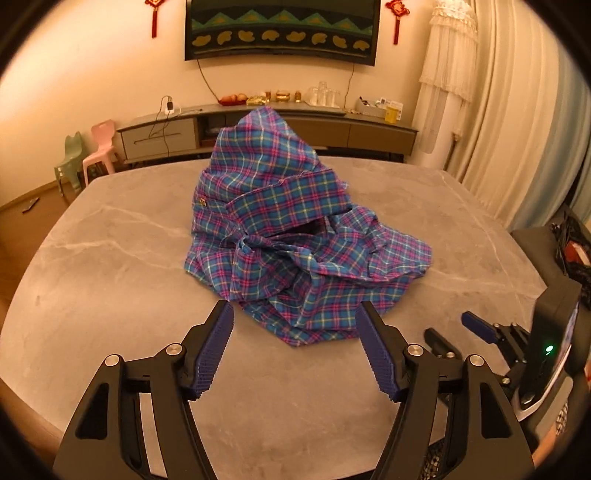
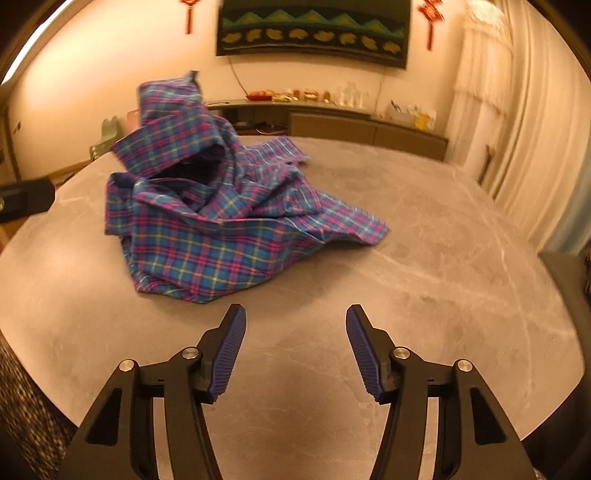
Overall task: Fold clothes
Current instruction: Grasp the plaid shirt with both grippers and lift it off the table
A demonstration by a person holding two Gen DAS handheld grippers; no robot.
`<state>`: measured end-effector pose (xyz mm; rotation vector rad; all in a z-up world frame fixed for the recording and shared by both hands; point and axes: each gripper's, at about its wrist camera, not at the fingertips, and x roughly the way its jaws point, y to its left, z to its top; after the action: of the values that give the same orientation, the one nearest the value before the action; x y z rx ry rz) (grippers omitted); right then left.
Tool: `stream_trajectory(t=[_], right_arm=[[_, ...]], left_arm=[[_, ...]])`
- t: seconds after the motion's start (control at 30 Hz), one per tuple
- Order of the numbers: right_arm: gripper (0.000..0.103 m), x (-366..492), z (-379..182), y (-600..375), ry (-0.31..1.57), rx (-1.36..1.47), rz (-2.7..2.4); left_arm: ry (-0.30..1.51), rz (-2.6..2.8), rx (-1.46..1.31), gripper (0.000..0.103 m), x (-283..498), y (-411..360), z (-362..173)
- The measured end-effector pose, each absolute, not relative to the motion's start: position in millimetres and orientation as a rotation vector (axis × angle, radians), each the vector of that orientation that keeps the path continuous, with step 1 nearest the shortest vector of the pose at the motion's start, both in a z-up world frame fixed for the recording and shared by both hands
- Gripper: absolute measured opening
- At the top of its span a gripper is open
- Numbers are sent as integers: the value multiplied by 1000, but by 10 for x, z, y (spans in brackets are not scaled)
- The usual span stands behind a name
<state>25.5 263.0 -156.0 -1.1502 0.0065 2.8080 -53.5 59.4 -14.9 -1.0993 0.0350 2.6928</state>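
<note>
Right gripper (image 2: 295, 314): jaws apart, nothing between the blue ribbed pads (image 2: 229, 350), above bare tabletop.
Shirt (image 2: 221, 221): blue, pink and yellow plaid, crumpled in a heap, one part standing up at the far left.
Shirt's place: ahead and left of the fingertips, apart from them.
Table (image 2: 443, 277): grey, marbled, rounded edge.
Left edge: a black part (image 2: 26, 201) juts in, unclear.
Background: dark wall hanging (image 2: 314, 33), low sideboard (image 2: 369, 129), pale curtains (image 2: 517, 129).
</note>
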Motion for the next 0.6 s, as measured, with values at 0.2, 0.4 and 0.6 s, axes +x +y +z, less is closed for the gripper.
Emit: stream_trajectory(t=[0.2, 0.4, 0.6], right_arm=[[58, 115, -1648, 2734, 96, -1212, 2784], [58, -63, -1648, 2735, 117, -1247, 2787], [62, -549, -1547, 2645, 102, -1245, 2824]], left_arm=[[100, 2721, -1116, 75, -829, 563, -247], [258, 2810, -1056, 80, -1268, 512, -335], [365, 2773, -1057, 30, -1940, 605, -543]])
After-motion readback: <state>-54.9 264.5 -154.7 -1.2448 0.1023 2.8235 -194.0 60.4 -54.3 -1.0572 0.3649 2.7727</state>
